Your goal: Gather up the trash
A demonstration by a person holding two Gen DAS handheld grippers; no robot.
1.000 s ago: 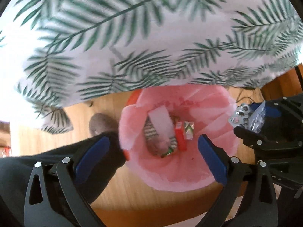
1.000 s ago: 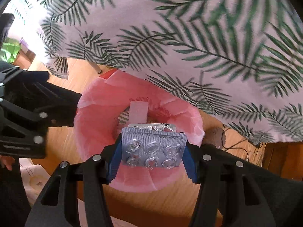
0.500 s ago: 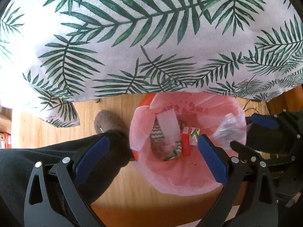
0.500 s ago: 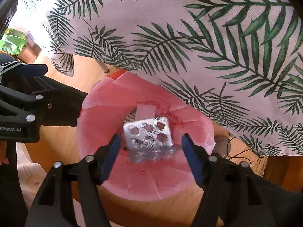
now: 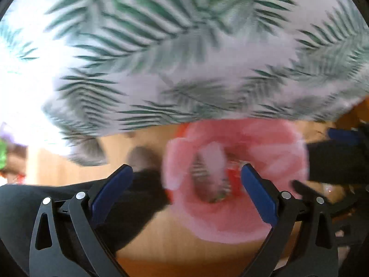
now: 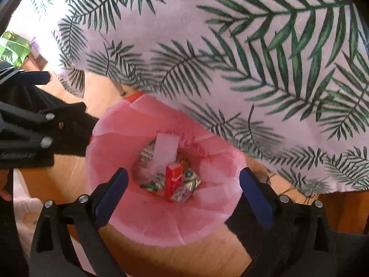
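The right gripper (image 6: 182,184), its black arms tipped with blue pads, hangs above the floor with its jaws just swung wide and nothing between them. Directly below sits a round bin lined with a thin pink plastic bag (image 6: 147,210), standing on the light wooden floor (image 6: 57,173). At the bottom of the bin lie a red rectangular carton (image 6: 172,177), a silvery blister pack (image 6: 182,194) just beside it, green-and-white wrappers and a pale strip of paper (image 6: 165,150) leaning upright against the liner. The left gripper (image 5: 186,184), seen in a blurred view, has its blue-padded fingers (image 5: 110,189) spread and empty above the same bin's near edge, beside a dark trouser leg (image 5: 69,198). Beyond the bin hangs a white tablecloth printed with green palm leaves (image 6: 230,57), its hem draped over the far rim.
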